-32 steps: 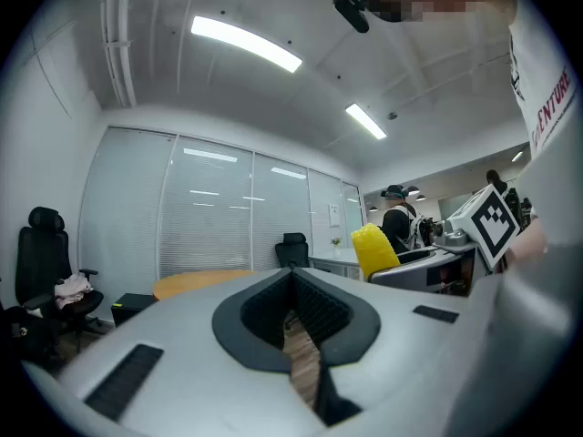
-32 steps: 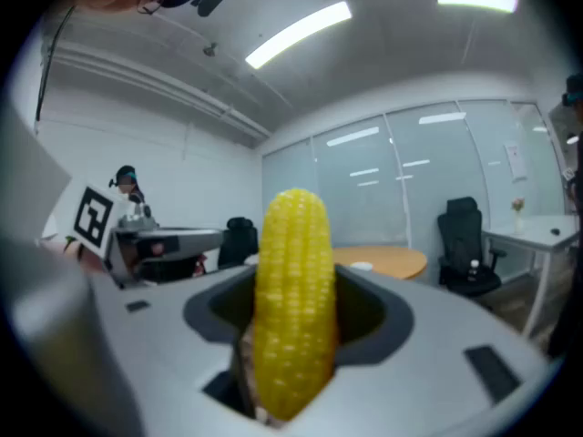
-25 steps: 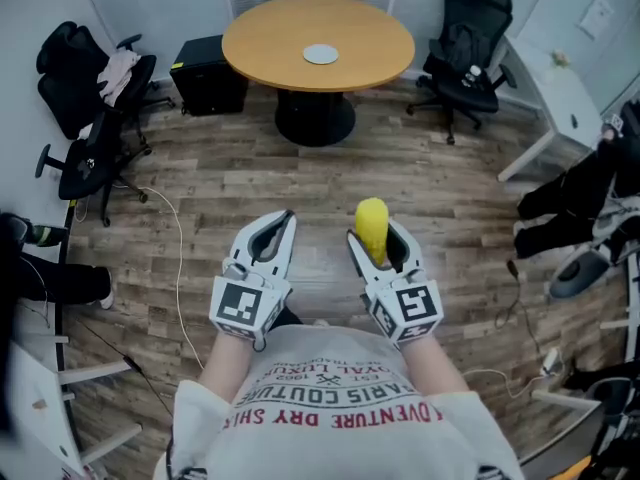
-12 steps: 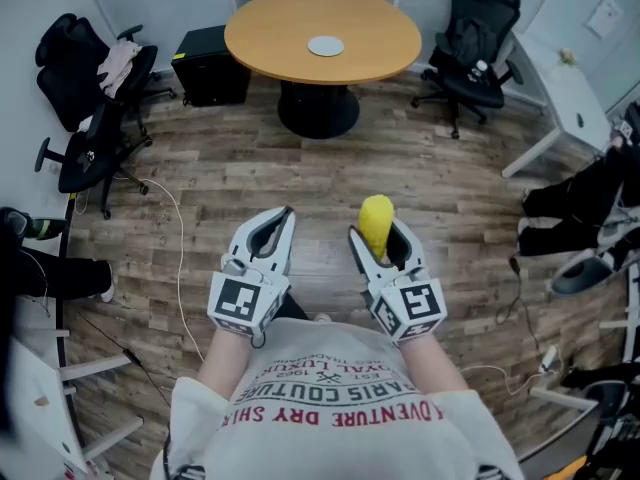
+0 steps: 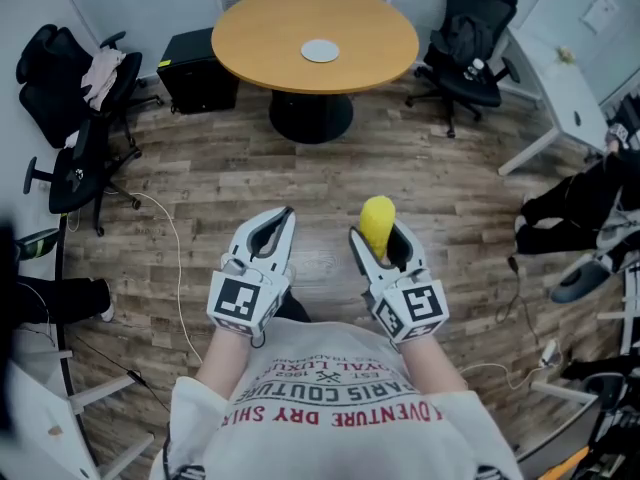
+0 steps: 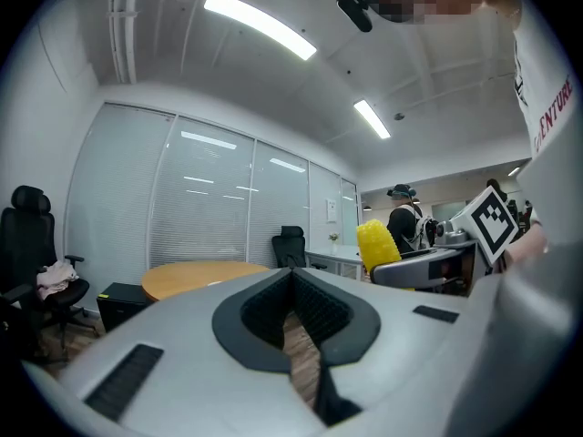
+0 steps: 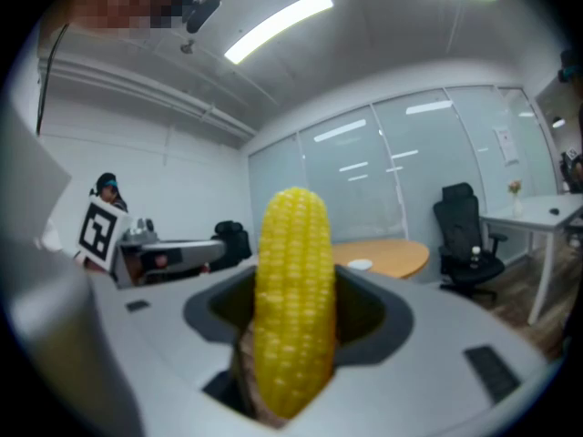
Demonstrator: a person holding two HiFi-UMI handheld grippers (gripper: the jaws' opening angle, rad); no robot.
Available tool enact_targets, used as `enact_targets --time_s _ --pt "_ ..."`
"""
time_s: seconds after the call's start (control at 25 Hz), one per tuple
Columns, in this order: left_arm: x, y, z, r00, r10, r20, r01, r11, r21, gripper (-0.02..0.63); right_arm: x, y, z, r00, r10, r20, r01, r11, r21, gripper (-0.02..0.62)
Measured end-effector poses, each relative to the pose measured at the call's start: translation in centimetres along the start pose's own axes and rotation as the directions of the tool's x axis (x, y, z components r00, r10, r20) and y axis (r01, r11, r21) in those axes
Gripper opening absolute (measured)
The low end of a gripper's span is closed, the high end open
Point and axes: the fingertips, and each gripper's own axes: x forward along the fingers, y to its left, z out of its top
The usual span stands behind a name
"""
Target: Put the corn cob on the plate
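**Corn cob gripped upright, plate well off on the round table**

The right gripper (image 5: 379, 240) has its 2 jaws closed on the corn cob (image 5: 376, 222). The cob stands upright between them, its rounded tip rising above the jaw ends. In the right gripper view its yellow kernels fill the gap from pad to pad. The left gripper (image 5: 274, 230) is just beside it at about the same height and carries nothing. Its jaws are drawn together, with only a thin sliver of floor showing between the pads. Both are held close in front of the person's chest, above the wood-plank floor (image 5: 300, 183).

The plate (image 5: 320, 51), small, round and white, lies near the middle of the round wooden table (image 5: 260, 38), well apart from the cob. A stretch of plank floor lies between the grippers and the table's dark pedestal base (image 5: 311, 118).

Around the table:
- a black box (image 5: 198, 66) on the floor at its left
- 2 black office chairs (image 5: 50, 63) further left, with a pale cloth (image 5: 103, 71) draped over 1 of them
- another black office chair (image 5: 465, 38) at its right
- a white desk (image 5: 570, 93) beyond that chair

A thin cable (image 5: 178, 258) trails across the floor left of the left gripper
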Motion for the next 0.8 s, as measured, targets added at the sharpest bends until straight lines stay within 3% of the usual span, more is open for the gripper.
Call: enact_targets --time_s 0.52,0.8 --pt "7.9 14.9 2.2 0.997 -0.069 0.023 0.070 0.997 -0.015 0.034 15.0 -0.8 3.5 0.996 -0.094 0.010 0.094 0.995 0.028 0.264" --pt "10.3 20.7 1.6 0.996 -0.086 0.020 0.087 0.996 -0.019 0.034 21.3 -0.8 4.1 0.994 -0.109 0.009 0.108 0.991 0.080 0.264"
